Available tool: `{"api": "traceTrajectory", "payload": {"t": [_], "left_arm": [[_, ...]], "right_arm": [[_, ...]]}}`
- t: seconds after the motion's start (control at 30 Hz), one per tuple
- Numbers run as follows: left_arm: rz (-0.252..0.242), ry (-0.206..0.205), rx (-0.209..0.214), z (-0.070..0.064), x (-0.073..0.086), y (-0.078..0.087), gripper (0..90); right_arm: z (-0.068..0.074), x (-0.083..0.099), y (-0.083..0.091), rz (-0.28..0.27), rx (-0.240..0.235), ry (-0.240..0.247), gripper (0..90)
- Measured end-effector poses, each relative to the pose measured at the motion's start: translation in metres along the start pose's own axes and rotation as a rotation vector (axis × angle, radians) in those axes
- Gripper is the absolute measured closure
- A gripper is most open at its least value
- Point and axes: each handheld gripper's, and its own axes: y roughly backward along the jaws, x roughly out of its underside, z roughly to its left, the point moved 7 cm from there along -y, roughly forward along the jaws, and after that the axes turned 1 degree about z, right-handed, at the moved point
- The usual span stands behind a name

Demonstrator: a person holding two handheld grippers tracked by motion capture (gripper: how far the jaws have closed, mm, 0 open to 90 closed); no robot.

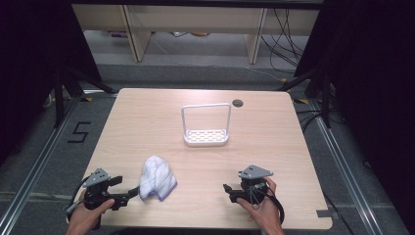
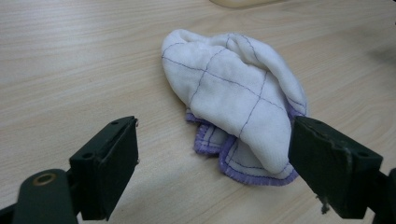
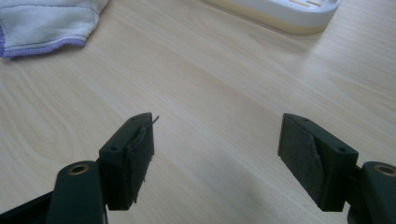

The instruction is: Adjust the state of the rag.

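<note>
crumpled cloth [image 1: 157, 177], long axis toward rack [image 1: 206, 124]

The right gripper [image 3: 215, 154] looks along its two black jaws, which rise from the bottom corners and stand wide apart with nothing between them; bare light wood table [image 3: 210, 93] shows through the gap. The inner pad of the left-hand jaw looks frayed, with a thin strand sticking up from its top edge; the pad on the right-hand jaw shows a crease or tear across its face. At the upper left corner lies part of a white cloth [image 3: 46, 23] with a purple stitched hem, resting on the table well apart from the jaws; along the top edge, right of centre, sits the rounded end of a white tray [image 3: 285, 14] with slots in its floor, also clear of the jaws.
</note>
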Motion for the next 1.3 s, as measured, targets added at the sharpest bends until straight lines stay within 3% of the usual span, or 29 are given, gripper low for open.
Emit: {"api": "traceTrajectory", "payload": {"t": [0.13,0.23,0.33,0.4,0.43,0.47,0.53,0.57,0.63,0.73,0.83,0.97,1.07,1.1,1.3], "left_arm": [[0.006,-0.004,0.005,0.0,0.0,0.0,15.3],[0.0,-0.002,0.003,0.0,0.0,0.0,15.3],[0.001,0.002,-0.004,0.002,0.0,0.001,15.3],[-0.018,0.008,-0.008,0.003,-0.001,0.0,15.3],[-0.009,0.011,-0.01,0.003,-0.001,0.001,15.3],[-0.011,0.01,-0.006,0.004,-0.001,0.001,15.1],[-0.012,0.012,-0.007,0.005,-0.002,0.002,15.0],[-0.016,0.021,-0.003,0.005,-0.002,0.001,15.0],[-0.019,0.024,-0.004,0.006,-0.002,0.001,15.0],[-0.016,0.029,-0.006,0.007,-0.002,0.001,14.8],[-0.018,0.031,-0.004,0.008,-0.002,0.002,14.8],[-0.024,0.058,-0.032,0.014,-0.002,0.002,14.9],[-0.025,0.06,-0.052,0.016,-0.002,0.003,15.7],[-0.019,0.057,-0.055,0.017,-0.002,0.003,15.8],[-0.019,0.058,-0.054,0.017,-0.002,0.002,16.1]], "right_arm": [[0.006,-0.001,0.0,0.007,-0.006,-0.019,27.9],[0.012,-0.005,-0.003,-0.001,-0.02,0.026,28.2],[0.021,-0.011,-0.003,-0.003,-0.04,0.01,29.6],[0.023,-0.013,-0.003,-0.011,-0.046,0.027,29.7],[0.027,-0.015,-0.004,-0.012,-0.058,0.031,29.7],[0.035,-0.021,-0.007,-0.022,-0.099,0.052,29.7],[0.04,-0.023,-0.008,-0.021,-0.122,0.037,29.9],[0.049,-0.03,-0.01,-0.032,-0.161,0.044,30.9],[0.054,-0.032,-0.01,-0.021,-0.158,0.042,30.9],[0.071,-0.046,-0.019,-0.04,-0.188,0.102,31.7],[0.08,-0.052,-0.024,-0.038,-0.198,0.117,32.1],[0.102,-0.064,-0.039,-0.036,-0.234,0.16,34.0],[0.109,-0.068,-0.044,-0.038,-0.247,0.183,36.3],[0.117,-0.071,-0.05,-0.027,-0.262,0.189,38.0],[0.139,-0.082,-0.068,-0.024,-0.278,0.224,40.5]]}}
